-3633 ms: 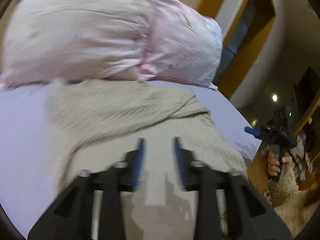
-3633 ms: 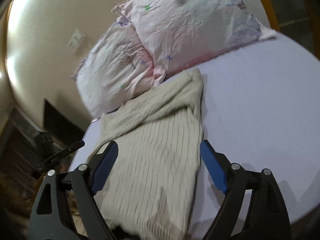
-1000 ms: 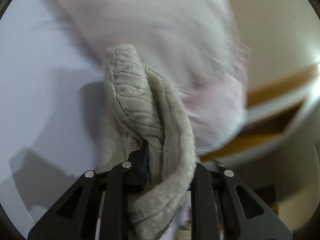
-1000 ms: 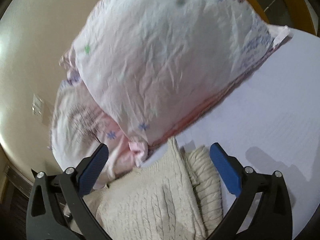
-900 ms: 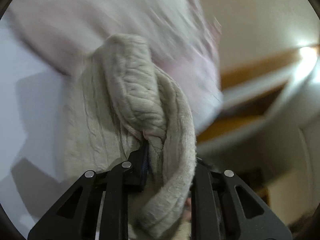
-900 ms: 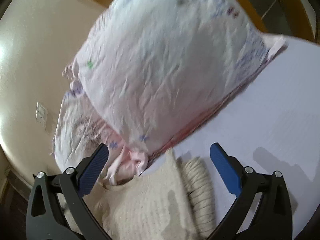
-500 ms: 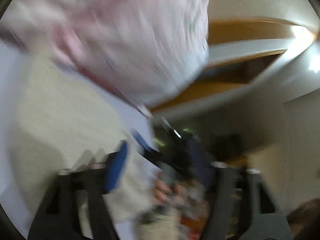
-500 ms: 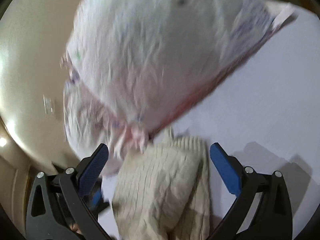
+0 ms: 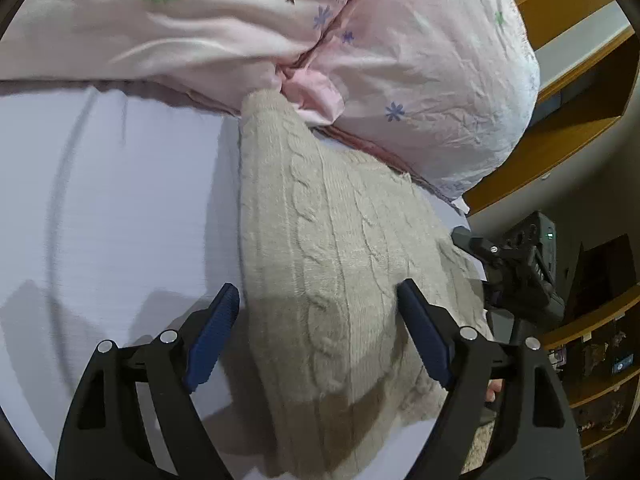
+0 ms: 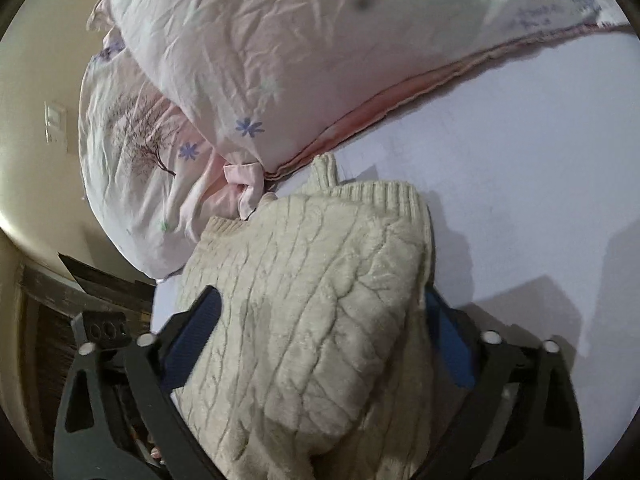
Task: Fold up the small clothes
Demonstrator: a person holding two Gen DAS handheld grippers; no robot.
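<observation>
A cream cable-knit sweater point(image 9: 332, 256) lies folded on the pale lilac bed sheet point(image 9: 120, 208), its far end touching the pillows. My left gripper point(image 9: 318, 312) is open, its jaws wide apart over the sweater's near end, holding nothing. In the right wrist view the sweater point(image 10: 320, 300) fills the space between the blue pads of my right gripper point(image 10: 320, 320), which is open and straddles the folded bundle. The right gripper also shows in the left wrist view point(image 9: 516, 268) at the sweater's right edge.
Two pink floral pillows point(image 9: 420, 60) lie against the wall beyond the sweater, also in the right wrist view point(image 10: 300, 60). A wooden bed frame point(image 9: 568, 92) and shelves point(image 9: 600, 352) stand at the right. The bed's edge drops off at the right.
My left gripper has let go of the sweater fold it held a second ago and opened wide. The sweater now lies folded flat. My right gripper has come down around the bundle.
</observation>
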